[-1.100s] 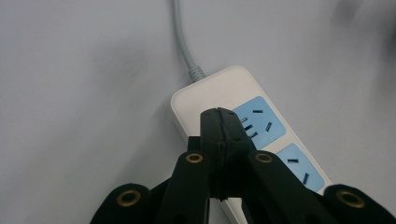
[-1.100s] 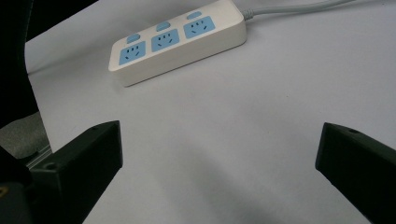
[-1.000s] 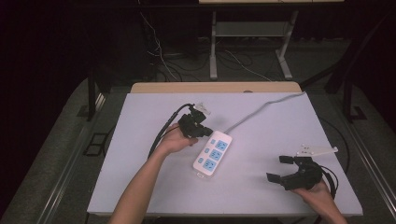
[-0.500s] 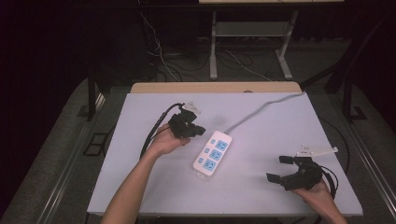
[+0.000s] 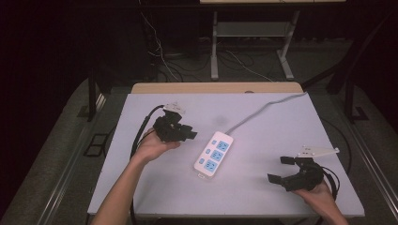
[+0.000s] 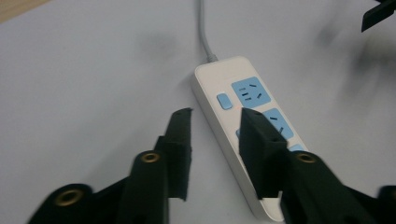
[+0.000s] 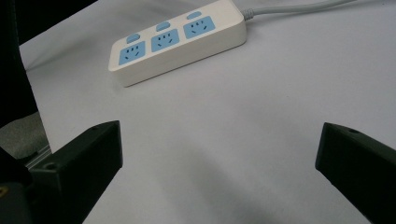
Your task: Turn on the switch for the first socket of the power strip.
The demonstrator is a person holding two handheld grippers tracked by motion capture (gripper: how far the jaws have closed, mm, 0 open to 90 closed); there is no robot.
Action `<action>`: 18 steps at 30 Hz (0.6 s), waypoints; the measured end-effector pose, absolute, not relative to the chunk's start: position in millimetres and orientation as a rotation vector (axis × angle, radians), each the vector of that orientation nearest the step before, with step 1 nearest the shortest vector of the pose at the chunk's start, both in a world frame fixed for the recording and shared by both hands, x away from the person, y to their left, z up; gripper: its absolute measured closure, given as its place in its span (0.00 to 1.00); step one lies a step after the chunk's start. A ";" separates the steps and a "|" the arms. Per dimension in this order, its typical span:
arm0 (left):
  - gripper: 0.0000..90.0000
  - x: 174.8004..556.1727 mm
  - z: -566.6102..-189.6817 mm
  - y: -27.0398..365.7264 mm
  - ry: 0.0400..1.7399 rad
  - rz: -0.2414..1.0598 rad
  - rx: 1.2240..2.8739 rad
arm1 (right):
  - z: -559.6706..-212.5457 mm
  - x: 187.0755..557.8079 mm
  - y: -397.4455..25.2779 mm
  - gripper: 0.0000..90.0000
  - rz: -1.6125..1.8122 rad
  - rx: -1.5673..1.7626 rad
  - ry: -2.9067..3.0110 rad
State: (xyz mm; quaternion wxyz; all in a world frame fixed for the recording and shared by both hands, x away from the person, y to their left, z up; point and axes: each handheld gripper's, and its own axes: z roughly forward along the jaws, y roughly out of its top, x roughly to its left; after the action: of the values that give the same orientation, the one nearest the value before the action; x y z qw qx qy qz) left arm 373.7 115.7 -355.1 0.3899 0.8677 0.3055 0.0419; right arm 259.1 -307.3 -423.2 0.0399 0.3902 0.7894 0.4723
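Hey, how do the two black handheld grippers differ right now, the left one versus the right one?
The left gripper sits beside the white power strip with blue sockets, while the right gripper rests farther off, near the table's front right corner. The left gripper's jaws stand narrowly apart; the right gripper's jaws are spread wide. The left points toward the strip's cord end, the right toward its long side. Both are black, hand-held, and hold nothing.

Both forearms are bare, no sleeves in sight. Each hand-held gripper is black: the left hand-held gripper point(image 5: 180, 132) trails a black cable and shows brass-ringed screw holes on its square-ended jaws; the right hand-held gripper point(image 5: 281, 169) carries a grey three-cornered plate on top.
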 end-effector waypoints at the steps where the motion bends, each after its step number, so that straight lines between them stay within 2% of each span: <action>1: 0.62 372.4 -354.8 119.0 0.782 0.098 2.202 | -423.1 259.0 -307.5 0.00 1.449 1.195 2.416; 2: 0.62 370.4 -354.8 121.7 0.787 0.097 2.194 | -423.1 259.0 -307.5 0.00 1.449 1.195 2.416; 3: 0.58 368.6 -354.5 124.4 0.792 0.100 2.193 | -423.1 259.0 -307.6 0.00 1.450 1.196 2.415; 4: 0.49 366.9 -354.2 126.7 0.802 0.102 2.186 | -423.3 259.3 -308.0 0.00 1.449 1.196 2.414; 9: 0.20 357.4 -352.0 139.1 0.825 0.111 2.147 | -423.1 258.9 -307.9 0.00 1.449 1.194 2.412; 10: 0.20 354.6 -351.7 141.0 0.832 0.112 2.136 | -423.1 258.9 -307.9 0.00 1.449 1.194 2.412; 12: 0.13 348.6 -350.9 144.1 0.845 0.143 2.129 | -422.9 258.7 -308.0 0.00 1.452 1.200 2.410; 14: 0.00 343.7 -351.0 146.7 0.853 0.148 2.119 | -423.0 258.7 -308.1 0.00 1.451 1.198 2.409; 18: 0.00 333.2 -351.7 151.3 0.860 0.177 2.104 | -423.0 258.3 -307.5 0.00 1.451 1.197 2.410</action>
State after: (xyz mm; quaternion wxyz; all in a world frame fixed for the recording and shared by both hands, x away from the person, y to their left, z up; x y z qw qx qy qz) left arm 333.2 151.3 -351.7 0.4178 0.8385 0.3427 0.0705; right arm 258.3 -307.5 -423.0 0.0423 0.3913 0.7875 0.4743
